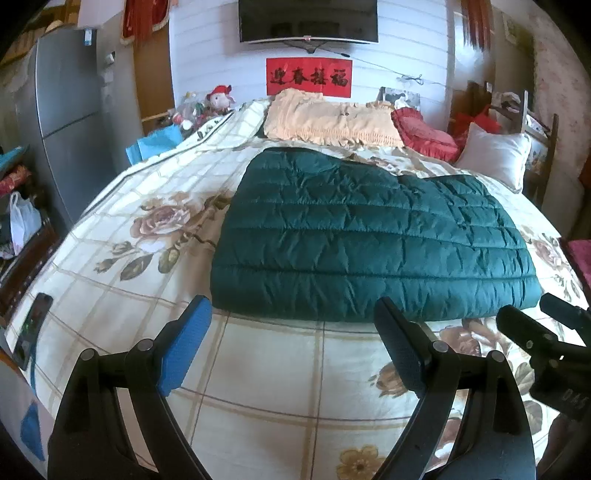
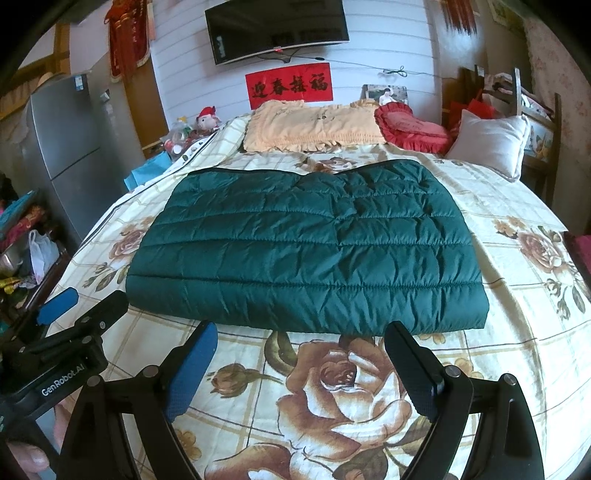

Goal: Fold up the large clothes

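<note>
Hovering both grippers wide open and empty, we are facing the jacket (image 2: 306, 243) lying flat on the bed (image 2: 517, 332), long axis running left to right. Its near edge is sitting just beyond the left gripper (image 1: 291, 347) and right gripper (image 2: 299, 365) alike.

The underside layers of the folded dark green quilted down jacket (image 2: 306, 243) are hidden, the wall-mounted black television (image 1: 308, 20) is cropped at the top, and the small framed photo (image 2: 386, 96) is unreadable.

Both grippers (image 1: 291, 354) (image 2: 301, 362) — jaws wide apart
</note>
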Available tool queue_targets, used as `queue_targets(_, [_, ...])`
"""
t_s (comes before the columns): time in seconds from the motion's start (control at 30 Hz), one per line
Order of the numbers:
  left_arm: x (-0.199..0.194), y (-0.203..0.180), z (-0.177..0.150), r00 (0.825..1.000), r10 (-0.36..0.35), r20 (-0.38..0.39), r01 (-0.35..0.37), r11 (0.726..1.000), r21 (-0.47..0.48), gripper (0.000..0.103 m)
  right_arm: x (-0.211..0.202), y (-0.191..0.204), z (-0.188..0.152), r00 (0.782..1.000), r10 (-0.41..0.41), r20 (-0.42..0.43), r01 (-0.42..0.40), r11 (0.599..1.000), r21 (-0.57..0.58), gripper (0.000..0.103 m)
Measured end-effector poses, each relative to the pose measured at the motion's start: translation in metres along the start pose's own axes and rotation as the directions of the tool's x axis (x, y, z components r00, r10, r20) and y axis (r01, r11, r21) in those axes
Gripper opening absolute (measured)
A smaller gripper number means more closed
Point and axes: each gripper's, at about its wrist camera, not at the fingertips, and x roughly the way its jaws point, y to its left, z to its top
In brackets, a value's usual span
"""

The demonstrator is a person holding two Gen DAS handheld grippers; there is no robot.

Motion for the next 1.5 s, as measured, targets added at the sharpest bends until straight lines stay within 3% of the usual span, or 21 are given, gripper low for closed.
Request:
queue_targets(0.2, [0.040, 0.023, 0.013, 0.990, -0.096, -0.108, 0.087, 0.993, -0.080, 0.090, 0.014, -0.029, 0.014, 1.000, -0.022, -0.010, 0.023, 0.999, 0.037, 0.096])
queue_targets(0.27, [0.057, 0.036, 0.019, 0.979, -0.145, -0.143, 0.128, 0.984, -0.124, 0.090, 0.023, -0.049, 0.021, 1.000, -0.020, -0.022, 0.022, 0.997, 0.074, 0.096])
queue_targets(0.43, [0.101, 0.073, 0.041, 0.958, -0.201, -0.205, 0.148, 0.958, -0.246, 0.090, 0.045, -0.113, 0.044, 0.997, -0.056, -0.045, 0.063, 0.979, 0.192, 0.103])
queue_targets(0.6, [0.136, 0.100, 0.057, 0.943, -0.266, -0.202, 0.195, 0.929, -0.315, 0.090, 0.083, -0.182, 0.057, 0.995, -0.004, -0.104, 0.041, 0.933, 0.358, 0.103])
queue_targets(0.73, [0.164, 0.105, 0.064, 0.906, -0.354, -0.233, 0.271, 0.906, -0.325, 0.090, 0.117, -0.215, 0.059, 0.987, 0.083, -0.140, -0.012, 0.895, 0.447, 0.103])
queue_targets(0.83, [0.178, 0.105, 0.067, 0.873, -0.418, -0.250, 0.326, 0.883, -0.337, 0.090, 0.137, -0.226, 0.061, 0.971, 0.202, -0.127, -0.116, 0.865, 0.489, 0.103])
queue_targets(0.93, [0.194, 0.109, 0.066, 0.839, -0.465, -0.282, 0.350, 0.858, -0.376, 0.103, 0.154, -0.224, 0.067, 0.951, 0.284, -0.120, -0.193, 0.853, 0.485, 0.103])
queue_targets(1.0, [0.204, 0.111, 0.063, 0.803, -0.517, -0.296, 0.376, 0.826, -0.421, 0.103, 0.164, -0.219, 0.068, 0.935, 0.330, -0.127, -0.231, 0.843, 0.485, 0.103])
queue_targets(1.07, [0.202, 0.109, 0.065, 0.811, -0.513, -0.280, 0.388, 0.831, -0.398, 0.103, 0.169, -0.210, 0.071, 0.931, 0.339, -0.132, -0.244, 0.851, 0.465, 0.103])
queue_targets(1.17, [0.201, 0.104, 0.066, 0.808, -0.519, -0.280, 0.396, 0.829, -0.395, 0.103, 0.175, -0.194, 0.075, 0.929, 0.336, -0.153, -0.242, 0.867, 0.435, 0.103])
queue_targets(1.2, [0.198, 0.099, 0.066, 0.807, -0.519, -0.282, 0.402, 0.832, -0.381, 0.103, 0.173, -0.187, 0.075, 0.940, 0.307, -0.149, -0.223, 0.884, 0.411, 0.101])
queue_targets(1.23, [0.195, 0.096, 0.067, 0.817, -0.506, -0.278, 0.399, 0.843, -0.361, 0.101, 0.170, -0.178, 0.076, 0.949, 0.280, -0.146, -0.207, 0.901, 0.381, 0.091])
queue_targets(1.27, [0.192, 0.093, 0.066, 0.826, -0.495, -0.268, 0.398, 0.850, -0.344, 0.092, 0.167, -0.175, 0.077, 0.953, 0.266, -0.144, -0.201, 0.912, 0.357, 0.085])
queue_targets(1.33, [0.179, 0.088, 0.069, 0.845, -0.478, -0.240, 0.405, 0.865, -0.295, 0.077, 0.153, -0.164, 0.080, 0.964, 0.229, -0.138, -0.180, 0.936, 0.301, 0.063])
queue_targets(1.4, [0.164, 0.086, 0.072, 0.854, -0.471, -0.223, 0.413, 0.872, -0.262, 0.063, 0.138, -0.162, 0.083, 0.965, 0.236, -0.117, -0.194, 0.937, 0.291, 0.046])
queue_targets(1.43, [0.156, 0.087, 0.073, 0.849, -0.482, -0.217, 0.426, 0.867, -0.258, 0.056, 0.125, -0.158, 0.085, 0.963, 0.248, -0.102, -0.211, 0.936, 0.282, 0.041])
queue_targets(1.5, [0.134, 0.090, 0.073, 0.832, -0.517, -0.202, 0.468, 0.849, -0.244, 0.053, 0.107, -0.153, 0.085, 0.964, 0.251, -0.089, -0.221, 0.940, 0.260, 0.039])
